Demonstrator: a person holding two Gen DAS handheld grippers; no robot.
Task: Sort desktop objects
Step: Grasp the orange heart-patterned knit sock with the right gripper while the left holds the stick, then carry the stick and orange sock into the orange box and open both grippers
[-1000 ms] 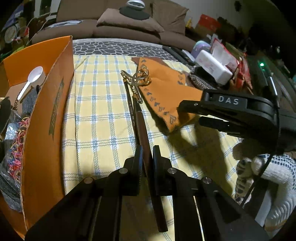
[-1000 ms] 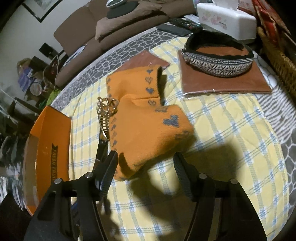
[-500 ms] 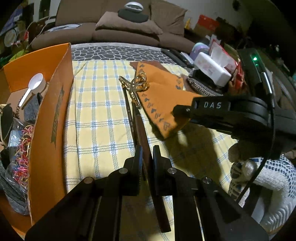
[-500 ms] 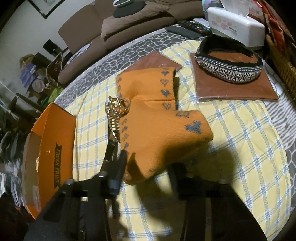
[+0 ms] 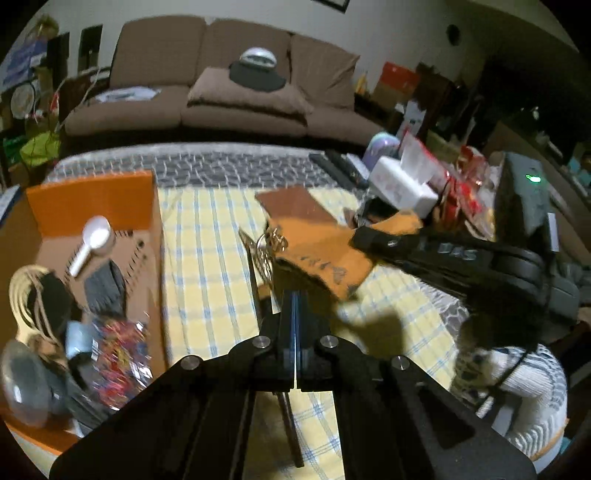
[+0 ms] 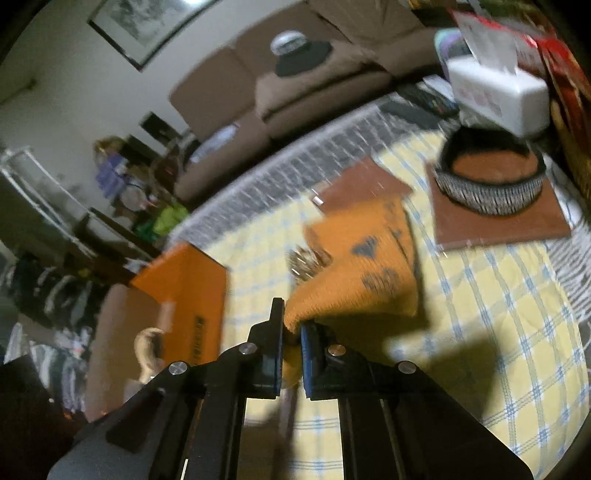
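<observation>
The left gripper [image 5: 295, 325] is pressed together on a thin brown stick [image 5: 290, 424] whose long axis runs away along its fingers. The right gripper [image 6: 291, 354] pinches the orange sock [image 6: 362, 273], lifted above the checked cloth [image 6: 498, 332]. The orange box [image 5: 92, 199] lies left, nearer the left hand.

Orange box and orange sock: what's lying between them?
Left wrist view: checked cloth beside the box, then a gold hair ornament at the sock edge.

A brown sofa [image 5: 229, 96] with cushions stands against a pale wall [image 6: 74, 74], where a framed picture [image 6: 147, 26] hangs; the light is dim.
</observation>
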